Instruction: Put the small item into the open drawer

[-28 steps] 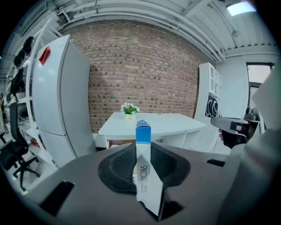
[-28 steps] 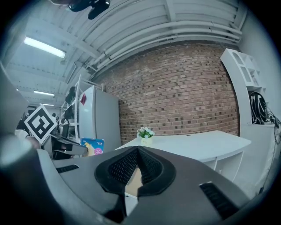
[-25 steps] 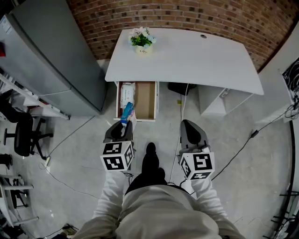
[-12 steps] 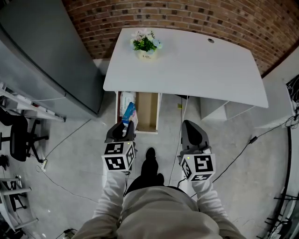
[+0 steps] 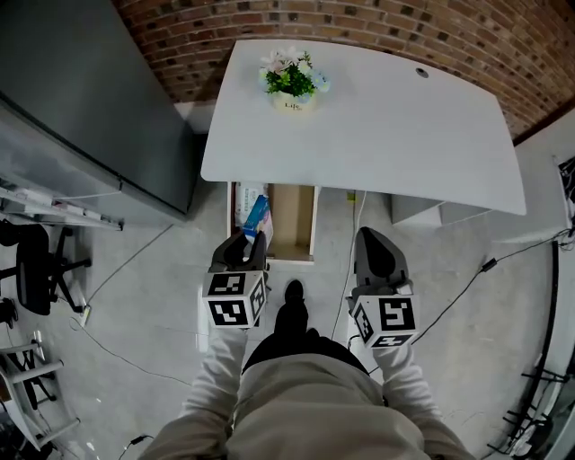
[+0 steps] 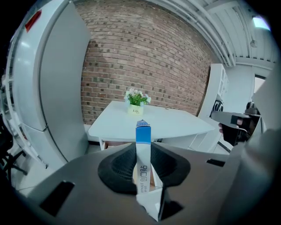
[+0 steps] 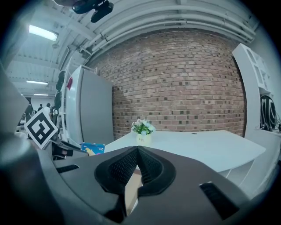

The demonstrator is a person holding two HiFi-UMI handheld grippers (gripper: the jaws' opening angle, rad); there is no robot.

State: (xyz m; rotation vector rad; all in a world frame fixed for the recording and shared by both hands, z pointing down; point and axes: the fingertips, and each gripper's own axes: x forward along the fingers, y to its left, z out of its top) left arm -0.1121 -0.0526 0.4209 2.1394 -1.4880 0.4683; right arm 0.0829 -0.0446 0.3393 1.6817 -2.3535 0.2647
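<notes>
So, a white desk (image 5: 359,117) is seen against a brick wall (image 5: 377,27), with the open drawer (image 5: 296,225) pulled out beneath its front edge. The left gripper (image 5: 241,247) is clamped on a slim blue-and-white box (image 5: 256,214), which pokes past the jaw tips over the drawer's left side. The right gripper (image 5: 377,252) is pinched together with nothing in it, off to the drawer's right.

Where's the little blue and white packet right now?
In the head view the blue and white packet is left of centre, pinched on edge in the left gripper, over the left side of the open drawer beneath the white desk.
</notes>
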